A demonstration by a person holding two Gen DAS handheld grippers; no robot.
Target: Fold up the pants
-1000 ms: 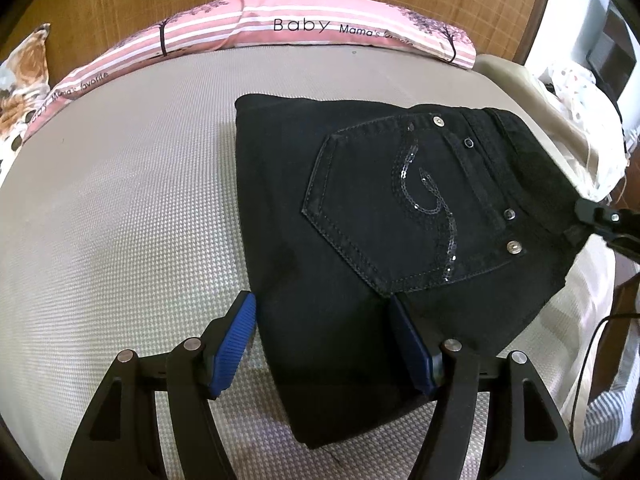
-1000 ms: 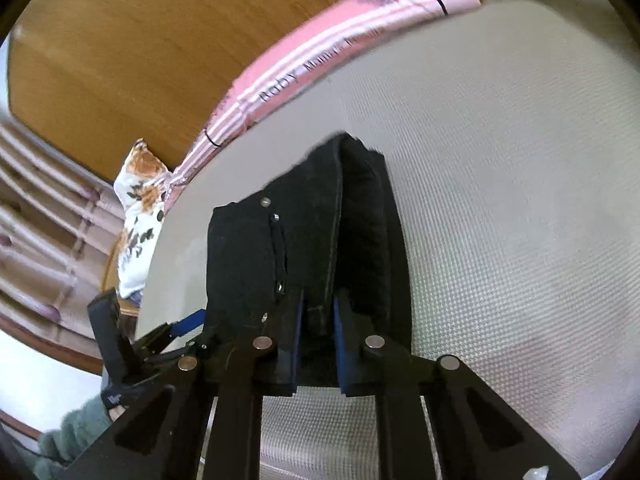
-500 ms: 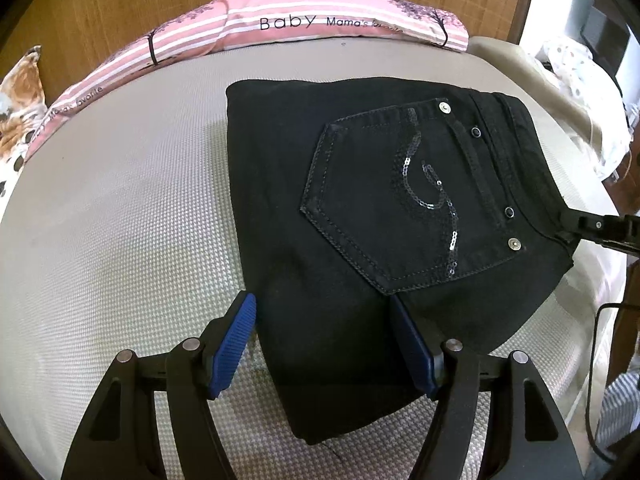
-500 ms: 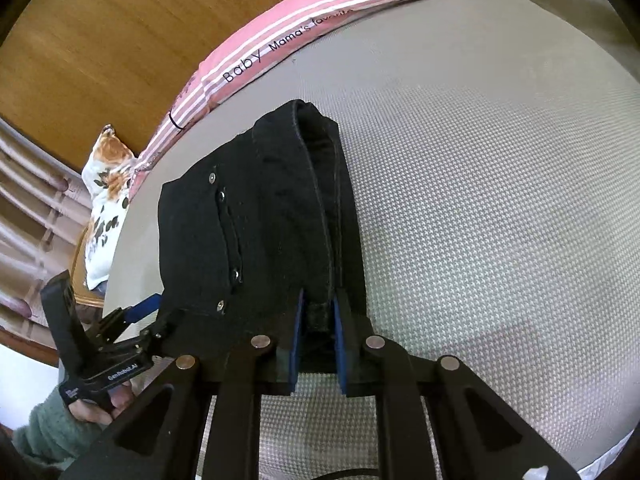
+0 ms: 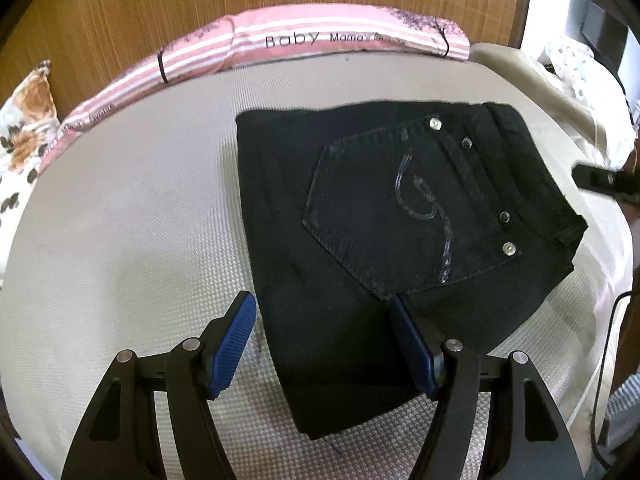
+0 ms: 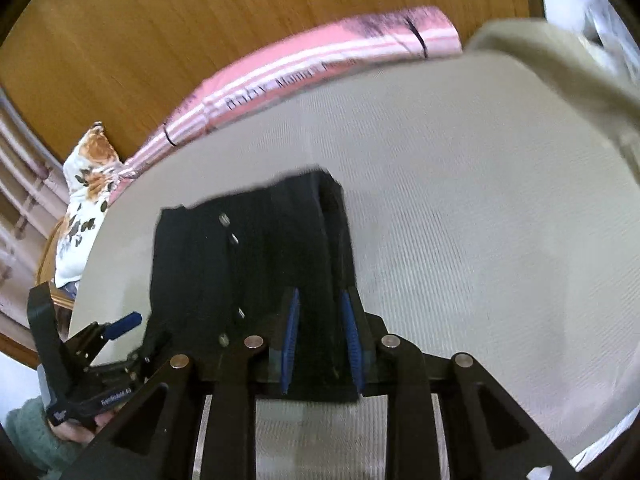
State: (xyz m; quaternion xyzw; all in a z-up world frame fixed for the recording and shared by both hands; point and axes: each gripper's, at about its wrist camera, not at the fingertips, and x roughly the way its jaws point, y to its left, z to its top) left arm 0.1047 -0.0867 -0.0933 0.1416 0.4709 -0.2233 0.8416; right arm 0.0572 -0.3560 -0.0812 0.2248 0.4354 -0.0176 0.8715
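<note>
Right claw (image 6: 320,340) has just been opening off the folded black jeans (image 5: 400,216) on the bed (image 5: 120,240); left claw (image 5: 324,344) gapes empty; folding looks finished.

The right gripper (image 6: 320,316) has just been opening: its blue pads (image 6: 291,332), clamped tight on the waistband edge of the folded black pants (image 5: 400,248) half a second ago, now stand a little apart with the fabric between them, no longer pinched. In the left wrist view that gripper (image 5: 596,178) now sits off the pants' right edge, and the edge it held lies flat on the mattress (image 5: 128,220)
</note>
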